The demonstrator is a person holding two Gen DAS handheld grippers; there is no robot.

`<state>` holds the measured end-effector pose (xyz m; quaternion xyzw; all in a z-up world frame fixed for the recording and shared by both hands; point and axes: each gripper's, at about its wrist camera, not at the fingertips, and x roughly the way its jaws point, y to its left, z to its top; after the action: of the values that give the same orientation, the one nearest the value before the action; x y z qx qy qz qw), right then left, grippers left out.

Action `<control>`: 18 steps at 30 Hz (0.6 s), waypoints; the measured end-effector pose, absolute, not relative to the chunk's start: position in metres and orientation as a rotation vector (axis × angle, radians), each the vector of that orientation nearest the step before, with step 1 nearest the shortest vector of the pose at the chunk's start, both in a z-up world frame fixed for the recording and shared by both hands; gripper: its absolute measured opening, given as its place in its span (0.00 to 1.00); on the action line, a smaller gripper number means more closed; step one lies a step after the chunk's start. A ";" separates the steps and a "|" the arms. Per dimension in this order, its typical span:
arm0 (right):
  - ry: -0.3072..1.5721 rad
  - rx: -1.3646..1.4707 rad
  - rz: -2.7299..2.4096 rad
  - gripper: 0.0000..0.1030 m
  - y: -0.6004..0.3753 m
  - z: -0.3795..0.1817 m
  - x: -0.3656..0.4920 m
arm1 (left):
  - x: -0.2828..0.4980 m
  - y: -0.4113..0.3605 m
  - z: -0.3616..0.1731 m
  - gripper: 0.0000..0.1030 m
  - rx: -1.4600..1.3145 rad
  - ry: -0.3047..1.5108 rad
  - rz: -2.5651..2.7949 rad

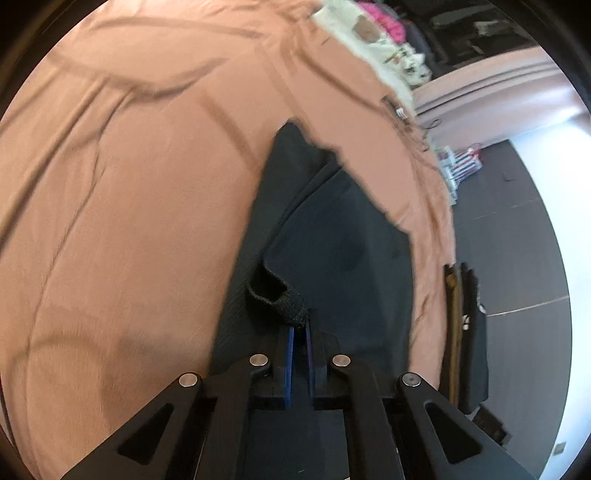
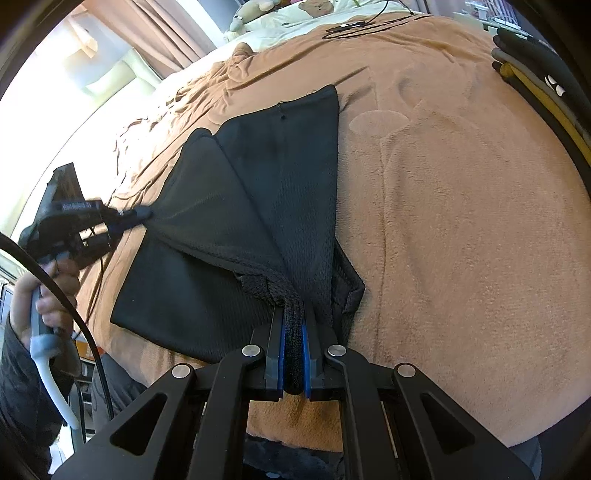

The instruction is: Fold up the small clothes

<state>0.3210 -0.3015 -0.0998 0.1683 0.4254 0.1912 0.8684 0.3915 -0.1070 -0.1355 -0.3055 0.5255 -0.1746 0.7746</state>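
A black mesh garment (image 2: pixel 258 206) lies partly lifted on a tan blanket (image 2: pixel 461 221). My right gripper (image 2: pixel 294 325) is shut on its ribbed waistband at the near edge. My left gripper (image 2: pixel 142 214) shows at the left of the right wrist view, shut on the garment's left corner and pulling it taut. In the left wrist view the left gripper (image 1: pixel 300 325) pinches a ribbed black edge of the garment (image 1: pixel 332 240), which stretches away over the blanket (image 1: pixel 129 184).
A stack of folded dark clothes (image 2: pixel 535 74) sits at the blanket's far right edge. Cream bedding with a bear print (image 2: pixel 314 14) and a black cable (image 2: pixel 354 26) lie at the far end. Dark floor (image 1: pixel 517 240) lies beyond the bed's edge.
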 end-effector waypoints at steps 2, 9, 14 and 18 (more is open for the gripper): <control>0.891 0.360 0.401 0.03 -0.302 -0.101 0.321 | 0.397 -0.113 -0.123 0.05 -0.653 1.112 -0.409; 0.894 0.407 0.410 0.03 -0.308 -0.104 0.321 | 0.427 -0.148 -0.084 0.05 -0.593 1.073 -0.502; 0.891 0.411 0.412 0.03 -0.308 -0.104 0.317 | 0.444 -0.174 -0.073 0.05 -0.565 1.062 -0.549; 0.887 0.422 0.418 0.03 -0.310 -0.105 0.316 | 0.459 -0.194 -0.068 0.05 -0.535 1.064 -0.582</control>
<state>0.3160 -0.3099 -0.1054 0.2013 0.4227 0.1993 0.8608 0.4587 -0.1940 -0.0679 -0.2482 0.4941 -0.2702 0.7882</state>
